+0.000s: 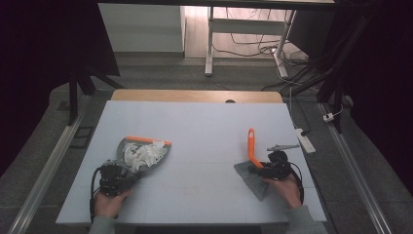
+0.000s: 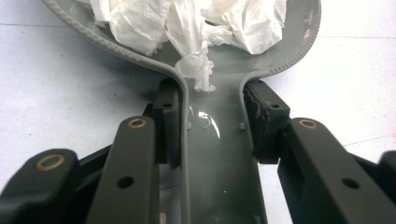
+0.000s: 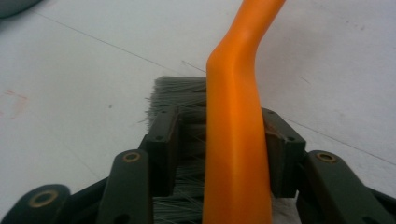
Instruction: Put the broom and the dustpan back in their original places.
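Dustpan held, brush being let go

Dustpan (image 1: 141,153) sits at about 8 o'clock on the white table (image 1: 195,122), its orange front lip toward 12, crumpled white tissue (image 1: 143,155) lying in the pan. Left gripper (image 1: 127,176) is clamped on the grey dustpan handle; in the left gripper view both pads (image 2: 169,122) press flat on the handle (image 2: 217,154) sides, just below where the pan flares out. A tongue of tissue (image 2: 198,70) hangs down onto the handle neck.

Hand brush (image 1: 252,161) lies at about 4 o'clock, well apart from the dustpan, orange handle pointing to 12, grey bristles (image 1: 253,181) toward 5. Right gripper (image 1: 263,170) straddles the handle near the bristle end. In the right gripper view the orange handle (image 3: 236,140) stands between the jaws; a gap shows on the left side with bristles (image 3: 180,98) visible through it, the right pad (image 3: 278,149) looks close to or just touching. Jaws read as wide, not gripping.

Step in hand, as judged: releasing the brush onto the table after the sweep
- Let the brush rest fully on the table before drawing the right gripper away, so the handle does not roll
- Back out along the jaw line, toward 6, to avoid dragging bristles
- Keep the pan level; the loose tissue tongue near the handle could spill if tilted back
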{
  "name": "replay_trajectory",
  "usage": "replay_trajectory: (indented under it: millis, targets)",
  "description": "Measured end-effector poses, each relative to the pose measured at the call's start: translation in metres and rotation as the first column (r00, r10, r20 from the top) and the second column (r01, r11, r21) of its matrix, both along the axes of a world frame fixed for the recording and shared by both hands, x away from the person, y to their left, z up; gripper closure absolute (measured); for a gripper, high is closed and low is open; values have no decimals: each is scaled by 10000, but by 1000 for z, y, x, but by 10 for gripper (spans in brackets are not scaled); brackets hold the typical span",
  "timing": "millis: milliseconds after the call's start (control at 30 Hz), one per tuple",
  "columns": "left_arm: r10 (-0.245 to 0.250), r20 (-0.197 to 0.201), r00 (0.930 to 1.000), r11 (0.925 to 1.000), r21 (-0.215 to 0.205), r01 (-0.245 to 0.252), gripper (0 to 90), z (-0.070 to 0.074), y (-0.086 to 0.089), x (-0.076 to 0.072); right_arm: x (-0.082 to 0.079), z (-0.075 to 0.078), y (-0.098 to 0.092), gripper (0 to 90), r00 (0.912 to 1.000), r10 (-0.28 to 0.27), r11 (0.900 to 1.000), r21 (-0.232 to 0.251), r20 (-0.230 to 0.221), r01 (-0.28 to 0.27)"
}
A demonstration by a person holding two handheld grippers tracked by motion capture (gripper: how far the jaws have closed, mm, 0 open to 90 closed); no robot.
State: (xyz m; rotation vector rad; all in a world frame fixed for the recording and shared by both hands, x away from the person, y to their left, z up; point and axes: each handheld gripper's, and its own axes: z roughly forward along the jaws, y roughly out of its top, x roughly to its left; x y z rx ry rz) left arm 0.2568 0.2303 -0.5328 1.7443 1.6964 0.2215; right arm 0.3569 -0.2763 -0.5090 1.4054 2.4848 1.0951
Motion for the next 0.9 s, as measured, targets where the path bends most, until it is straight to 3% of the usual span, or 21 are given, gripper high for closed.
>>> replay_trajectory:
  millis: [233, 400, 533, 767, 900]
  targets:
    - [-30, -47, 10000, 10000, -29, 30, 600, -1, -1, 1, 2, -2, 0, 481, 9999, -147, 9991, -399, 9, 147]
    - [-62, -46, 10000, 10000, -20, 62, 562, -1, -1, 1, 3, -2, 0, 469, 9998, -216, 9990, -392, -45, 215]
    - [-33, -39, 10000, 10000, 26, 33, 469, -1, -1, 1, 1, 2, 3, 441, 9982, -518, 9931, -1039, 318, 548]
    - [-40, -33, 10000, 9999, 159, 40, 312, 1, -1, -1, 0, 5, -1, 448, 9965, -693, 9920, -1026, 477, 739]
    - [26, 143, 9999, 9997, 233, -29, 253, 5, 2, -6, -3, 8, -3, 449, 9946, -578, 9948, -791, 863, 647]
